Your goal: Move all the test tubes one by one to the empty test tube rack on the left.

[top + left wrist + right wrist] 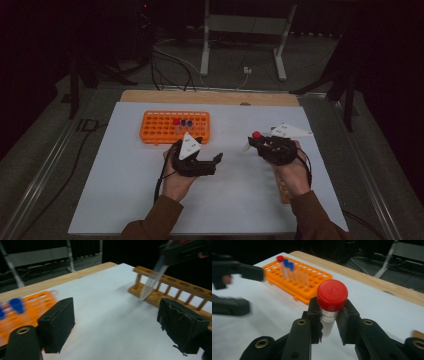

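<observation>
- The red-capped tube (331,307) sits upright between the jaws of the right gripper (329,322), which is clamped on it just under the cap; the clear body hangs below the pads, above the white mat (225,190).
- In the high view the tube (255,137) and right gripper (262,142) are at about 3 o'clock from the mat's middle, held off the surface.
- Below that hand, at about 4 o'clock, lies a wooden rack (175,287) with a row of round holes; the tube's pointed tip (150,287) hangs just above its near rail.
- The left gripper (210,162) is at about 7 o'clock from the mat's middle, its jaws standing apart with nothing between them (115,325).
- The orange rack (175,126) lies at 11 o'clock on the mat, holding one red-capped and two blue-capped tubes (288,270) standing side by side.
- The mat covers a wooden table (210,96), bare along its 12 o'clock edge.
</observation>
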A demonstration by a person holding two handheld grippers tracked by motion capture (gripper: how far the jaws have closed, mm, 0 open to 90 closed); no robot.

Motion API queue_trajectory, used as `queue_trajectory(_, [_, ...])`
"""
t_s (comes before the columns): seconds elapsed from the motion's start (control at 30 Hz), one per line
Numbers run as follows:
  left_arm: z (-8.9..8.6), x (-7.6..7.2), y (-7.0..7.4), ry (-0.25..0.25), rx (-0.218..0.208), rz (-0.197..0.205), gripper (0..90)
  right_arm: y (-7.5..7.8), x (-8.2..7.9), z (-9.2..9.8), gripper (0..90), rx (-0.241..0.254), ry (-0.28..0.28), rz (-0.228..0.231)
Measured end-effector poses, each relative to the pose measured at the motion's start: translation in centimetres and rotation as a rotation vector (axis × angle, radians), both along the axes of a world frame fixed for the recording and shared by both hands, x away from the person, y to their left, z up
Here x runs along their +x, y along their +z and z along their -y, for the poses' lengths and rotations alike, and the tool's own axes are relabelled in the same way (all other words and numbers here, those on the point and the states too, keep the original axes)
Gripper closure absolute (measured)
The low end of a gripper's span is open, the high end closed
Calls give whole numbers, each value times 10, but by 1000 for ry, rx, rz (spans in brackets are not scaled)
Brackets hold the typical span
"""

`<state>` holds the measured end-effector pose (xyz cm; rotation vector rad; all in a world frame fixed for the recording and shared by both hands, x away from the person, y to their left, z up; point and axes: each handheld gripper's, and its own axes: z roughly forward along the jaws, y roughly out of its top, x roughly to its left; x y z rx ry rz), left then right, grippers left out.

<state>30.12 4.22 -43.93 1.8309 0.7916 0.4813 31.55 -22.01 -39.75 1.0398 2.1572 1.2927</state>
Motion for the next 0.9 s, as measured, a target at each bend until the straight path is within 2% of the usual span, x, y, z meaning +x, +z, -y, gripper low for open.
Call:
queue_trajectory(0.1, [13,-1,-2,-21,18,5,187,-2,-1,-10,743,-3,24,-12])
queue_trajectory(0.17, [19,-2,-3,-27,35,21,244,-3,-2,-16,743,-1,43,-19])
queue_trajectory(0.33, [32,-1,-8,-53,51,28,422,-4,-5,-29,743,9,78,-36])
queue_trajectory(0.43, [35,-1,-9,-72,59,30,526,-5,-5,-34,743,8,97,-44])
queue_trajectory(0.57, [36,-1,-9,-84,63,33,611,-5,-5,-40,743,9,117,-54])
queue_trajectory(0.67, [35,0,-9,-88,62,36,724,-6,-6,-43,743,5,123,-53])
queue_trajectory(0.73, [36,-2,-8,-87,69,52,743,-6,-7,-43,738,4,119,-53])
queue_trajectory(0.77, [36,-2,-8,-83,69,56,752,-5,-7,-43,710,7,118,-54])
queue_trajectory(0.9, [30,0,-6,-63,57,61,754,-1,-10,-33,498,32,95,-33])
